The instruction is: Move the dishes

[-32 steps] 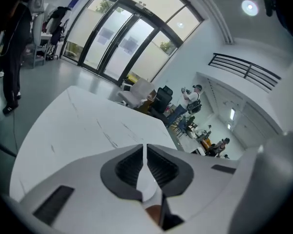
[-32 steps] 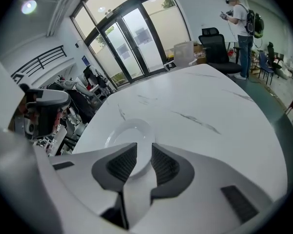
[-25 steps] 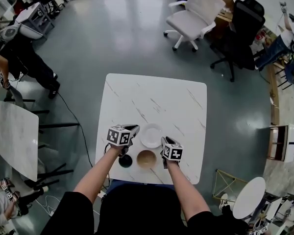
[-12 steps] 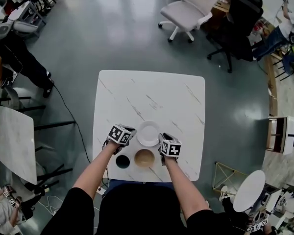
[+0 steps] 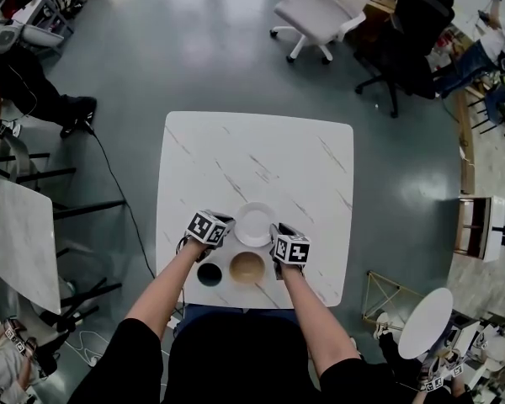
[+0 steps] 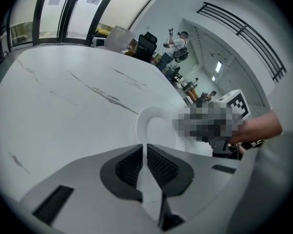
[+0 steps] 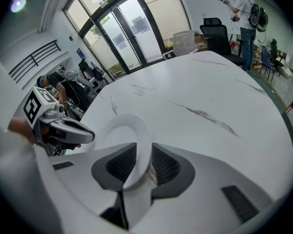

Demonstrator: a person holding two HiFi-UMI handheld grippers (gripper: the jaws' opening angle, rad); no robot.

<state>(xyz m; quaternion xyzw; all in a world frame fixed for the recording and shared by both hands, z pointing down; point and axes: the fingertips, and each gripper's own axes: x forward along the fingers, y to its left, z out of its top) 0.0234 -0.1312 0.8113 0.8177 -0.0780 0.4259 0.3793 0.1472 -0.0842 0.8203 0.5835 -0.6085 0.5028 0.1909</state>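
Left gripper (image 6: 145, 155) is coming down, jaws pressed together on nothing, beside the round white ceramic plate (image 5: 255, 223), whose rim the right gripper (image 7: 138, 161) is pinching, probably for lifting off the white marble table (image 5: 261, 150).

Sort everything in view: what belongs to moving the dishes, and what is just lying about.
Job: white plate, held at its rim by the right gripper; brown bowl; small black dish; left gripper, shut and empty.
Lying about: white office chair; black office chair; neighbouring marble table.
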